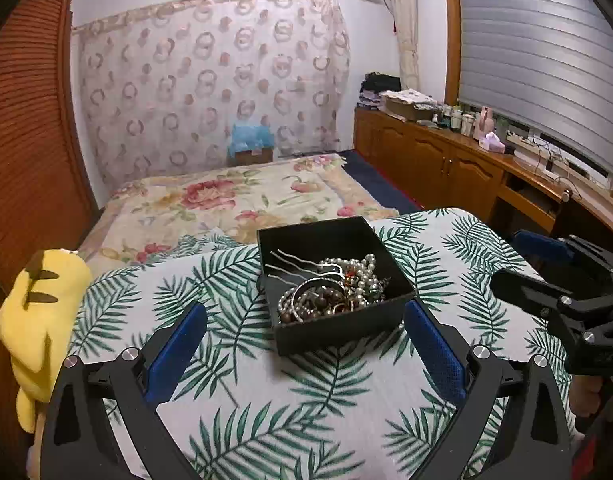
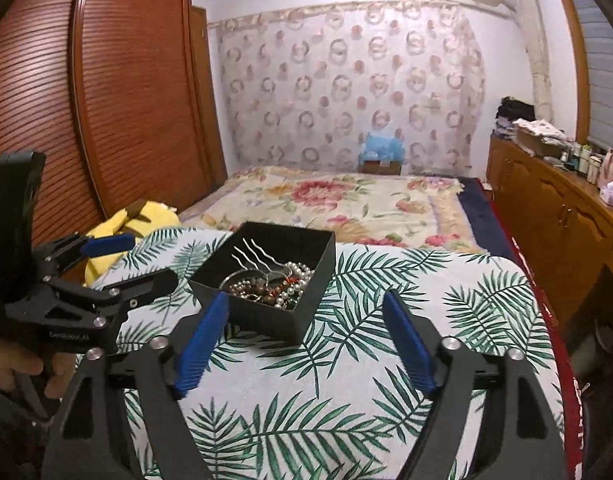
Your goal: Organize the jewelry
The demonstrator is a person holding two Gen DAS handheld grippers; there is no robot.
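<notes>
A black open box (image 1: 338, 332) (image 2: 306, 312) stands on the leaf-print table (image 1: 306, 400) (image 2: 386, 360). It holds a tangle of jewelry (image 1: 334, 292) (image 2: 270, 284): pearl strings, brown beads, silver bangles and wavy silver hairpins (image 1: 294, 262) (image 2: 248, 256). My left gripper (image 1: 306, 316) is open and empty, just in front of the box, its jaws wider than the box. My right gripper (image 2: 306, 304) is open and empty, its left finger (image 2: 204, 336) close to the box's near corner. Each gripper shows in the other's view (image 1: 526, 264) (image 2: 142, 260).
A yellow plush toy (image 1: 38, 312) (image 2: 142, 216) lies at the table's left edge. A bed with a floral blanket (image 1: 234, 200) (image 2: 346, 204) lies beyond the table. A wooden cabinet (image 1: 446, 160) with bottles runs along the right wall; a wooden wardrobe (image 2: 126, 100) stands left.
</notes>
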